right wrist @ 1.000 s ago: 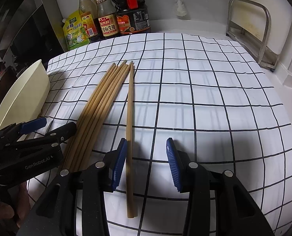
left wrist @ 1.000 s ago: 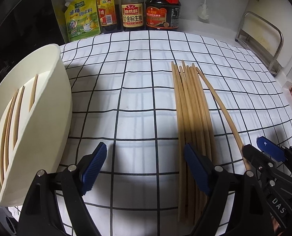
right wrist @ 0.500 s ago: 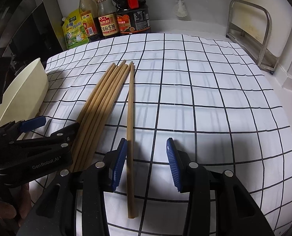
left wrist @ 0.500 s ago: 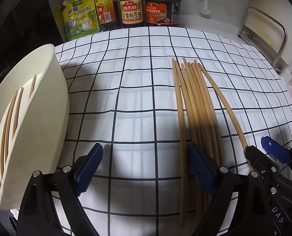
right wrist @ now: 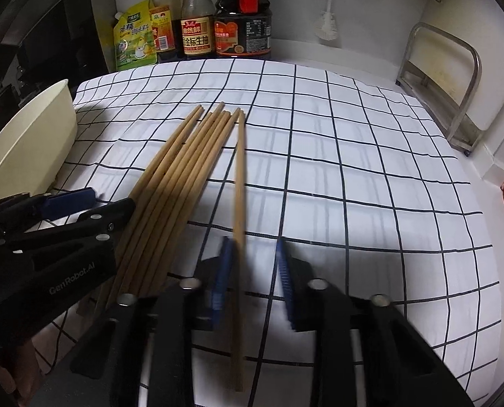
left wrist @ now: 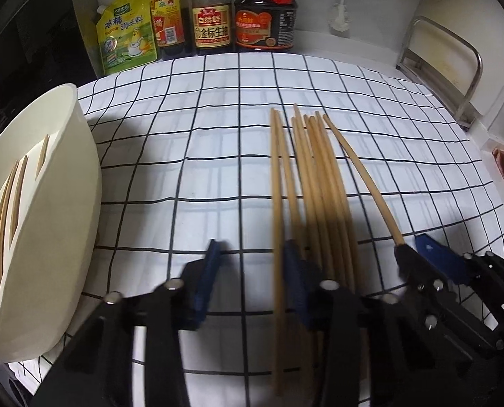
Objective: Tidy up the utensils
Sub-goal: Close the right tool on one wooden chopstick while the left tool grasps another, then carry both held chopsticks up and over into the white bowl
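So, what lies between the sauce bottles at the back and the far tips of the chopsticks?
Only bare checked cloth. Both wrist views show the stretch from the sauce bottles to the chopsticks with nothing on it.

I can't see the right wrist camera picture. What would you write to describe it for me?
The right gripper, jaws blurred from just closing, straddles one chopstick lying apart from a bundle on a checked cloth, a gap showing beside one pad. The left gripper sits at the bundle's left edge, near a cream tub; sauce bottles stand behind.
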`<action>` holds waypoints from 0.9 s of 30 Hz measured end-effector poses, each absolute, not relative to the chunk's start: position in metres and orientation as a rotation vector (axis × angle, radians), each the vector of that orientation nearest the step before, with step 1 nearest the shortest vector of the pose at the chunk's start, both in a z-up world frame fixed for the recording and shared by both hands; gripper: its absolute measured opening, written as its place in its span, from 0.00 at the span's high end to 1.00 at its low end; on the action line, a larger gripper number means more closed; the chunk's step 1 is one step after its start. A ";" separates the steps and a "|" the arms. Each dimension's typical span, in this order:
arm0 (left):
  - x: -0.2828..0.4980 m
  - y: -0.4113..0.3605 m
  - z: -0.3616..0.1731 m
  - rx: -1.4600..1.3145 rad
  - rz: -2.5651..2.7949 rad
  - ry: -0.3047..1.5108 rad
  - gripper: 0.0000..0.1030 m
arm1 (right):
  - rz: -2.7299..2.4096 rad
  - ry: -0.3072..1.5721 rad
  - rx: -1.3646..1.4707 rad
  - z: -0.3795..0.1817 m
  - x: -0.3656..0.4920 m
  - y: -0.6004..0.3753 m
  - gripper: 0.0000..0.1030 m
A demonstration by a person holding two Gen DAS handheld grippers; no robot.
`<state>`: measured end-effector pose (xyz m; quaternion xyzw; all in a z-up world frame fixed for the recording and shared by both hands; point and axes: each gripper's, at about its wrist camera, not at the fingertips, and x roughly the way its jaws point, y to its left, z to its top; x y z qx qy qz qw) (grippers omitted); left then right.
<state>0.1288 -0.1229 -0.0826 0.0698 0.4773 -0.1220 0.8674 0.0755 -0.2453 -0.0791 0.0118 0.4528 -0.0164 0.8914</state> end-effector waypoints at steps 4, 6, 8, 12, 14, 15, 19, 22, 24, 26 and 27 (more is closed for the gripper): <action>0.125 -0.125 -0.082 0.128 -0.291 1.013 0.93 | -0.005 0.934 0.088 -0.078 0.073 -0.252 0.94; 0.125 -0.122 -0.081 0.100 -0.312 1.028 0.93 | 0.017 0.936 0.128 -0.078 0.072 -0.255 0.94; 0.123 -0.118 -0.078 0.082 -0.323 1.032 0.93 | 0.032 0.940 0.163 -0.077 0.073 -0.257 0.94; 0.117 -0.108 -0.065 0.056 -0.331 1.012 0.93 | 0.044 0.920 0.198 -0.067 0.067 -0.255 0.94; 0.113 -0.102 -0.056 0.043 -0.332 0.997 0.93 | 0.053 0.904 0.212 -0.057 0.063 -0.251 0.94; 0.111 -0.098 -0.051 0.031 -0.336 0.986 0.93 | 0.057 0.899 0.211 -0.054 0.062 -0.250 0.94; 0.107 -0.086 -0.027 -0.006 -0.360 0.946 0.93 | 0.065 0.868 0.191 -0.031 0.058 -0.238 0.94; 0.107 -0.079 -0.008 -0.019 -0.385 0.912 0.93 | 0.074 0.837 0.190 -0.012 0.057 -0.232 0.94; 0.109 -0.074 0.006 -0.027 -0.397 0.886 0.93 | 0.068 0.817 0.189 0.000 0.057 -0.230 0.94; 0.112 -0.067 0.022 -0.040 -0.408 0.855 0.93 | 0.070 0.800 0.194 0.010 0.057 -0.227 0.94; 0.113 -0.064 0.028 -0.041 -0.408 0.841 0.93 | 0.070 0.796 0.193 0.013 0.057 -0.225 0.94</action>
